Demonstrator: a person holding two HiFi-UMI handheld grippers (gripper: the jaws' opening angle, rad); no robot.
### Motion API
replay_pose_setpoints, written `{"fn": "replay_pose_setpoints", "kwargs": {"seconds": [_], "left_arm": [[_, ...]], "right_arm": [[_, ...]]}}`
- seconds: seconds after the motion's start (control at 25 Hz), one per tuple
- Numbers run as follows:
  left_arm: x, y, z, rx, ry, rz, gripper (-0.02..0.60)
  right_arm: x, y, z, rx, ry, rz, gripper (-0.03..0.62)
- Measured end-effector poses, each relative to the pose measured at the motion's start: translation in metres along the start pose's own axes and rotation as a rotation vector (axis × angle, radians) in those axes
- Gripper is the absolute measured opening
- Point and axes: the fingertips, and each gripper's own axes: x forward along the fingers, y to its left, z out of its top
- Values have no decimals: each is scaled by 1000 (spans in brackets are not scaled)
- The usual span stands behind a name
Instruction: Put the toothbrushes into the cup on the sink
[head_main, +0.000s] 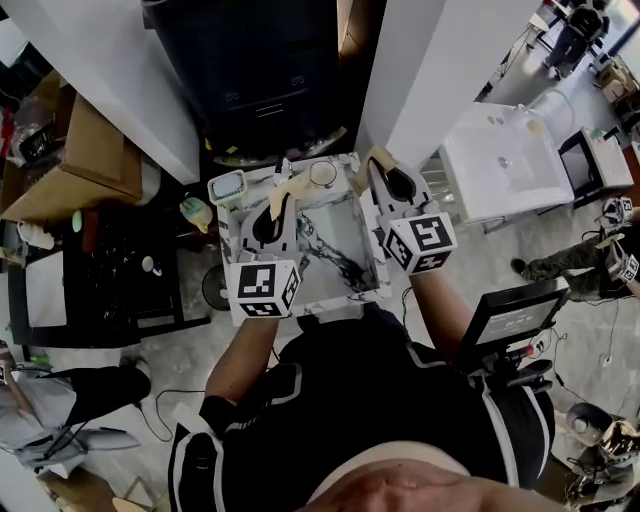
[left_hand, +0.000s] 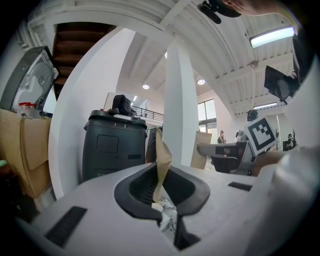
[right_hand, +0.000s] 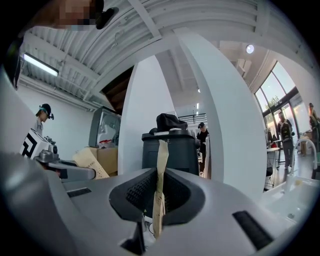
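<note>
Left claw (head_main: 282, 182) and right claw (head_main: 377, 165) level, clamped

A dark bin (left_hand: 114, 145) was set between two white pillars (left_hand: 179, 110). Cardboard boxes (head_main: 75, 160) were stacked at its left. A strip light (left_hand: 272, 36) was mounted on the white ceiling (left_hand: 215, 55); tall windows (right_hand: 277, 87) were seen at the right.

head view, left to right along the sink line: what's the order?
cardboard box → dish → left gripper → cup → right gripper → white sink
</note>
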Motion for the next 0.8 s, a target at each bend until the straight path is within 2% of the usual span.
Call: {"fn": "replay_pose_setpoints", "kwargs": {"seconds": [0.32,0.8], "left_arm": [[5,3,-16,-6,41,46,32],[8,-2,-48,-36,108,145,32]], "right_arm": [[35,-9,-9,0,15,74,41],[84,-23,-45,16,17,192,41]]}}
